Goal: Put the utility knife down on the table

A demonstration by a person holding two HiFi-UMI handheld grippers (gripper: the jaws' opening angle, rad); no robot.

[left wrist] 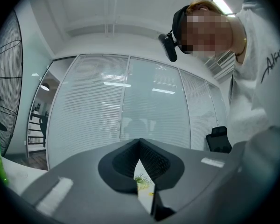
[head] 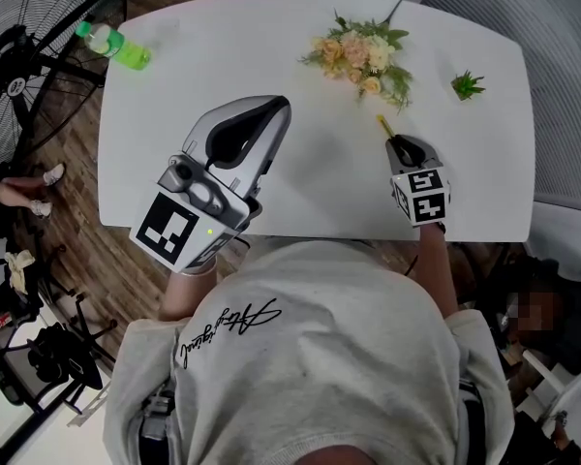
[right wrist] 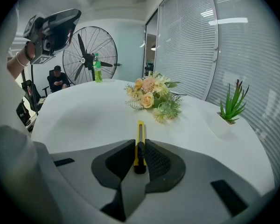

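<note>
A white desk [head: 300, 187] with rounded corners is seen from above, with the right gripper [head: 400, 145] held over its near right part and tilted downward. A slim yellow utility knife with a black slider [right wrist: 139, 143] is clamped upright between this gripper's jaws, its black rear end seated between the pads and its yellow front end [head: 382, 124] pointing away towards a bouquet of pale peach and cream flowers [head: 360, 54] lying further back on the desk. Whether the knife's tip touches the desk cannot be told. The left gripper [head: 271, 112] is held level above the near left part of the desk; its jaws are brought together at the tips, with nothing between them. A small green plant in a white pot [head: 467, 86] stands near the right edge, and a green plastic bottle [head: 116, 46] near the far left corner.
</note>
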